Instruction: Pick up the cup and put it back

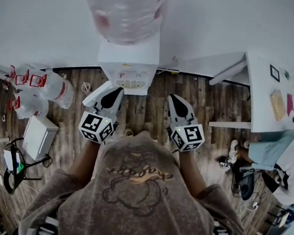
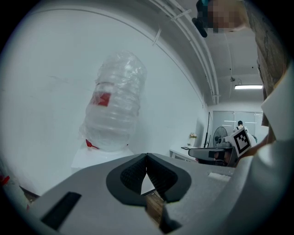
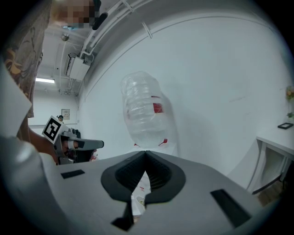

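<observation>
No cup shows in any view. A white water dispenser (image 1: 128, 66) with a large clear bottle (image 1: 124, 9) upside down on top stands against the wall straight ahead. My left gripper (image 1: 107, 89) and right gripper (image 1: 176, 98) are held side by side in front of my chest, both pointing at the dispenser and short of it. In the left gripper view the jaws (image 2: 146, 158) are shut with nothing between them, and the bottle (image 2: 115, 105) rises beyond. The right gripper view shows its jaws (image 3: 146, 156) shut and empty too, the bottle (image 3: 144, 112) ahead.
Spare water bottles with red handles (image 1: 36, 85) lie on the wooden floor at the left, next to a white box (image 1: 39, 137). A white table (image 1: 265, 95) stands at the right, with a seated person (image 1: 282, 158) below it. Cables and small gear lie around.
</observation>
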Demonstrator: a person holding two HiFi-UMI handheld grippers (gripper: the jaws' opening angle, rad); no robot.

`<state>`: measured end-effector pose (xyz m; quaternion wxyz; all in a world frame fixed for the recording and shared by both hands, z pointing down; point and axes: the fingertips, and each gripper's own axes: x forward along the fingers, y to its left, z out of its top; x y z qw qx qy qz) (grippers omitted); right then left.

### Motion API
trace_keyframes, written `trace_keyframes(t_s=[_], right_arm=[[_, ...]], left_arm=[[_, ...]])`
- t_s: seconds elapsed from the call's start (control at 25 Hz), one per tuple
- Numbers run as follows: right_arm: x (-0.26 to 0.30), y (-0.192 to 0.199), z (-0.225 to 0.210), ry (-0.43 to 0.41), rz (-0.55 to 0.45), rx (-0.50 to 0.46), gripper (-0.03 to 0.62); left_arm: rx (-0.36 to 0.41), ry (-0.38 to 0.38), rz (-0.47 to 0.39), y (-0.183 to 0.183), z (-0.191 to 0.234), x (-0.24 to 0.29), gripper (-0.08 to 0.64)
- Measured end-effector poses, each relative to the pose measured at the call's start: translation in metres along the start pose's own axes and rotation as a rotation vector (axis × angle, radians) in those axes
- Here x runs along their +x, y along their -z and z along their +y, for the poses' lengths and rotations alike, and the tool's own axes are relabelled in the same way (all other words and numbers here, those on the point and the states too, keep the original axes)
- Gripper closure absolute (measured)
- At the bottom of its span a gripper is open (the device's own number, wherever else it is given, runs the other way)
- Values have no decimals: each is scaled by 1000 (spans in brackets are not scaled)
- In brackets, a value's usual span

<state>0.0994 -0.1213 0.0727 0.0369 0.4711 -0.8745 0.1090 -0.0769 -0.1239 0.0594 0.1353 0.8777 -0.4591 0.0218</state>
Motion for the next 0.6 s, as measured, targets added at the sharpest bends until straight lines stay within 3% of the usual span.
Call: trace_keyframes(t_s=[0.6], right_arm=[[3, 0, -2, 3, 11, 2, 591]], left_arm=[[-3, -10, 5, -2, 5, 2, 556]])
